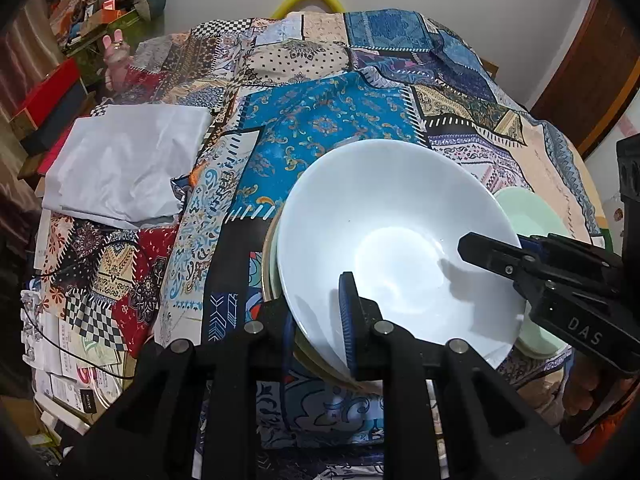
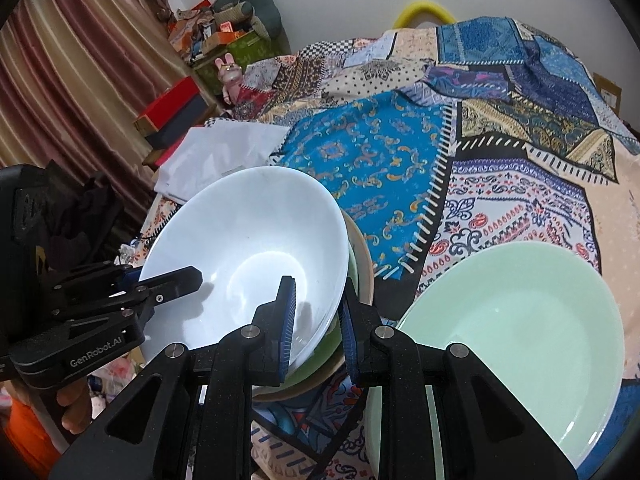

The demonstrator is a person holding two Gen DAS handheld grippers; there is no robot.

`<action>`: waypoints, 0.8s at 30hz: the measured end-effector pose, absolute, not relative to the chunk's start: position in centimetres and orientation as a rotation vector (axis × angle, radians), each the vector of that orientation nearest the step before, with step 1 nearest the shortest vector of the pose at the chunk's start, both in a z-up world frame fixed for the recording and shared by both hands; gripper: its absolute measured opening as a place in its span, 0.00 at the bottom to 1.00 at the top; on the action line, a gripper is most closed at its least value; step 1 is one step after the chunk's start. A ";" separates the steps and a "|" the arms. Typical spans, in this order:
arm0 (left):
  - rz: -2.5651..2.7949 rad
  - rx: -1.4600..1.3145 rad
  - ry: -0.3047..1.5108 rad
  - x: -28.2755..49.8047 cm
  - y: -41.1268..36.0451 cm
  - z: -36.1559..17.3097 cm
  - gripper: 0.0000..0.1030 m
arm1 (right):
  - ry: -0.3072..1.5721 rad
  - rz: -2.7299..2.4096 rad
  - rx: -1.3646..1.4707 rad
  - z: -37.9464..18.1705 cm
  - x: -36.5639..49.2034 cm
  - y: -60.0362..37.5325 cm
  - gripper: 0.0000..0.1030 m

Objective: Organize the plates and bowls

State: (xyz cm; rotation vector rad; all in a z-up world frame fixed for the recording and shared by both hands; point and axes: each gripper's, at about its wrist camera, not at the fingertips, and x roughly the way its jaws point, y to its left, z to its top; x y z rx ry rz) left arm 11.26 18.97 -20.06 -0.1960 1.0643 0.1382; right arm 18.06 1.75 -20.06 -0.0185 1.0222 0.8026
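Two close wrist views angled down, sharing white bowl (image 1: 400, 240) (image 2: 248, 256).

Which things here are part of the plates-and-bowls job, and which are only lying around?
Job:
- white bowl, gripped by both grippers
- stacked dishes beneath
- pale green plate

Lying about:
- white folded cloth
- red box
- pink rabbit toy

Bright, even indoor light from overhead. A soft glare patch sits in the middle of the white bowl (image 1: 400, 248), with finger shadows beside it. Both views bend strongly away from the bowl, corners going black. Focus is sharp, without motion blur.
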 end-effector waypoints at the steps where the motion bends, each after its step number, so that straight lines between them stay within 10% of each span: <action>1: 0.137 -0.192 1.067 11.3 19.0 -20.2 0.19 | 1.026 0.802 -0.019 -20.2 18.1 1.8 0.19; 24: 0.163 -0.121 1.076 11.5 18.3 -19.6 0.19 | 1.014 0.811 -0.036 -20.2 18.0 0.7 0.21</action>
